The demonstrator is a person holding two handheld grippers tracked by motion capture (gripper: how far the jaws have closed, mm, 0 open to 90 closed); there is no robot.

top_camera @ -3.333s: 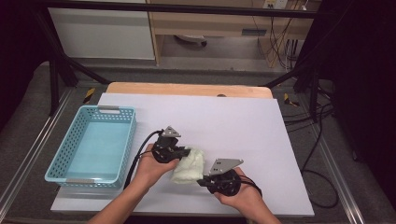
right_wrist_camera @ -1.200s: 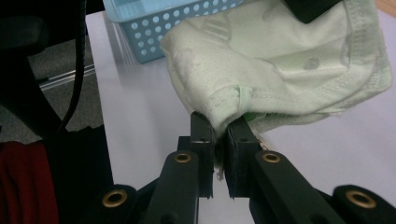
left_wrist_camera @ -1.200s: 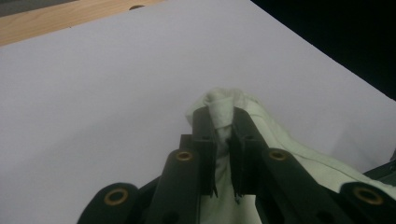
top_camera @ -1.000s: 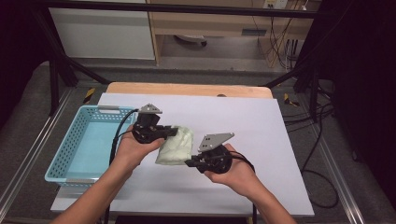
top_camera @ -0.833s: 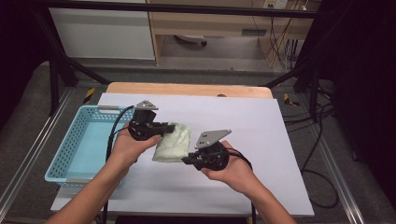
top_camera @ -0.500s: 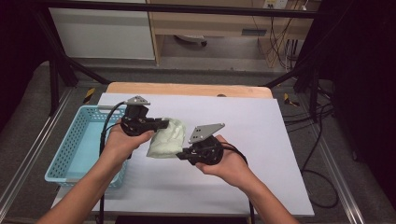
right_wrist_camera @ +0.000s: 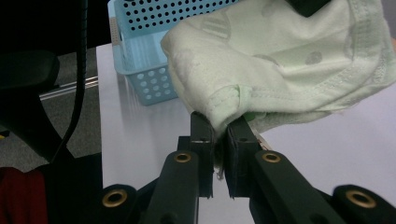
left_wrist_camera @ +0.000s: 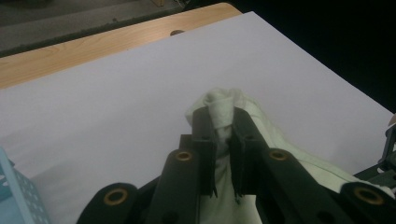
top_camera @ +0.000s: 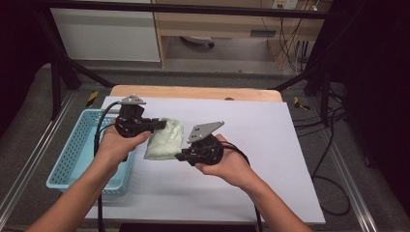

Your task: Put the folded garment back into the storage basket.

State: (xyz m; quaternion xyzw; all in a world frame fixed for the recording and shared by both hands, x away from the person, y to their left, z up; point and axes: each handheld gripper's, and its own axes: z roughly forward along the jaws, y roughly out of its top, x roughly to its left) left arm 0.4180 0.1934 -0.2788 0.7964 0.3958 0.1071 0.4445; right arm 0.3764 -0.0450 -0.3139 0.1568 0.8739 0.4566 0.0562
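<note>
A pale green folded cloth [top_camera: 165,139] hangs in the air between both grippers, above the white table sheet [top_camera: 261,145]. My left gripper [top_camera: 162,123] is shut on its far upper edge; in the left gripper view the jaws pinch a bunched fold of the cloth [left_wrist_camera: 223,109]. My right gripper [top_camera: 180,157] is shut on its near lower corner; in the right gripper view a hemmed corner of the cloth [right_wrist_camera: 280,60] sits between the jaws. The cloth is just right of the light blue basket [top_camera: 72,154].
The perforated blue basket [right_wrist_camera: 154,88] stands at the table's left edge, its inside bare. A wooden strip [top_camera: 193,92] runs along the table's far edge. Dark frame posts and cables [top_camera: 319,96] stand beyond the right side.
Both hands have carried the cloth leftward and a little up, from the table's middle toward the basket. Both grips have stayed closed on it.
</note>
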